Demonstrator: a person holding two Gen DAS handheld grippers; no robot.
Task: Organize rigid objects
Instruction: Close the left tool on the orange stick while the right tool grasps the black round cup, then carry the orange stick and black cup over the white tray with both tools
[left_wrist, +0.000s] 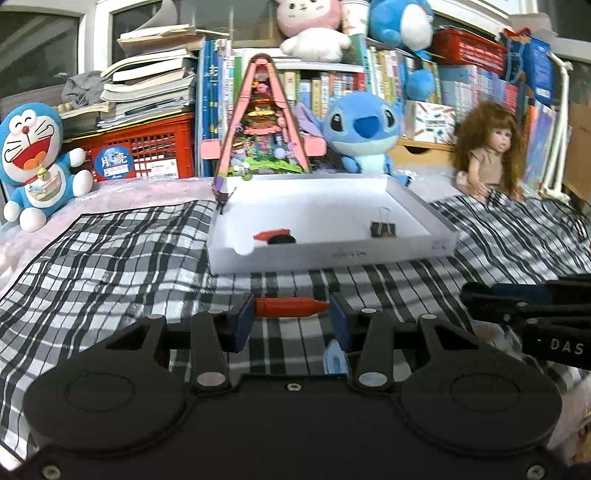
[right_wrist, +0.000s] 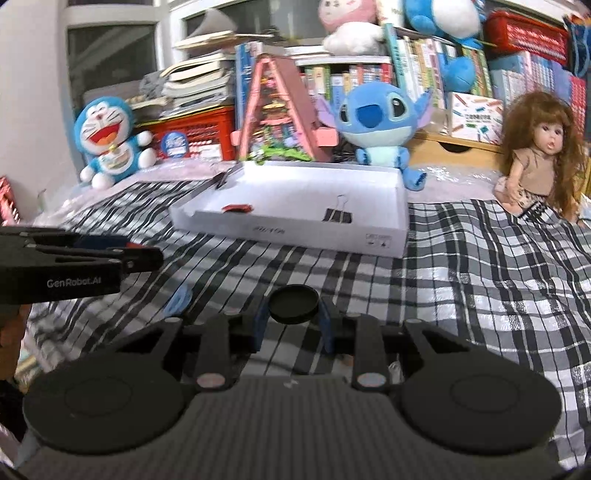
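A red crayon is clamped crosswise in the left gripper. A black disc is clamped in the right gripper. A binder clip is kept in the white tray beyond.

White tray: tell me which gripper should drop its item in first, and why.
Probably the left gripper: its red crayon faces the white tray almost head-on. The right gripper, holding the black disc, sees the tray angled leftward.

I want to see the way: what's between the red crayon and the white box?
Only bare checked cloth between the crayon and box, in the left wrist view.
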